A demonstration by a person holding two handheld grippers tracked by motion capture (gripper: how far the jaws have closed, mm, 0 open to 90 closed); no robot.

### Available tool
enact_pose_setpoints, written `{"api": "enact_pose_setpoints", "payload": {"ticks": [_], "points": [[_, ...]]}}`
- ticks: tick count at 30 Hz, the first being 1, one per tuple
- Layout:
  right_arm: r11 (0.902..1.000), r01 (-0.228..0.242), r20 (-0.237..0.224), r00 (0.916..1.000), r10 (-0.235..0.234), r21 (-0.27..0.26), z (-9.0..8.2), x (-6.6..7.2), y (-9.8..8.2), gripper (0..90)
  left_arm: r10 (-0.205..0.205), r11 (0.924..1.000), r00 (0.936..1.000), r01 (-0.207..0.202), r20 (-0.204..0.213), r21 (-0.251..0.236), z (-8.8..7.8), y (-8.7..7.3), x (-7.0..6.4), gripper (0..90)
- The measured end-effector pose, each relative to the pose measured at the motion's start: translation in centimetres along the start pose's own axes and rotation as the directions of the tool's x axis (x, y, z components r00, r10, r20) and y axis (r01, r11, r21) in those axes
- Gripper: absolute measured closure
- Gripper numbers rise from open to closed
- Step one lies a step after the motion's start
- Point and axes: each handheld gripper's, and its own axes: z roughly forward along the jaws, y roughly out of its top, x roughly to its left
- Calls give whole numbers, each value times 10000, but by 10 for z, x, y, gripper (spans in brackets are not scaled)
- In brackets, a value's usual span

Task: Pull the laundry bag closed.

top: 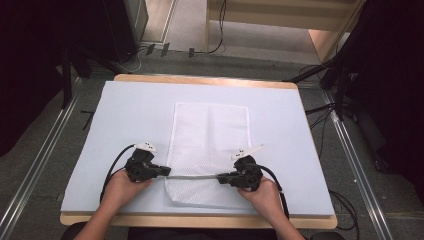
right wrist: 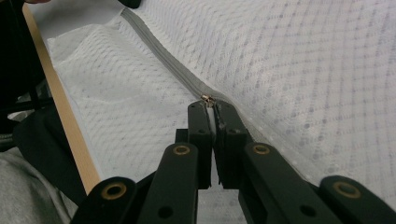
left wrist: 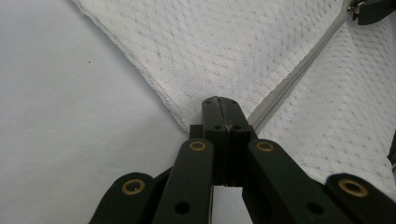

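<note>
A white mesh bag (top: 210,135) lies flat on the pale mat (top: 125,115), its grey zipper (top: 192,177) running across near the front end. My left gripper (top: 167,171) is shut on the bag's left edge where the zipper ends; in the left gripper view its jaws (left wrist: 219,105) pinch the mesh (left wrist: 210,46) beside the zipper (left wrist: 289,79). My right gripper (top: 220,177) is shut on the zipper pull (right wrist: 207,99), a small metal tab at the tips of the jaws (right wrist: 211,109). The zipper (right wrist: 163,60) stretches taut between both grippers.
The mat covers a wooden table whose front edge (top: 200,220) lies just behind my hands. Bare mat lies left and right of the bag. Dark stands and cables (top: 345,85) crowd the floor beyond the table's sides.
</note>
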Motion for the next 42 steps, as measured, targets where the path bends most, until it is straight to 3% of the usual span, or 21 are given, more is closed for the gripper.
{"api": "enact_pose_setpoints", "payload": {"ticks": [42], "points": [[9987, -502, 158, 9986, 504, -100, -28, -18, -21, 885, -37, 10000, 10000, 37, -5, -34, 0, 0, 0, 900]]}}
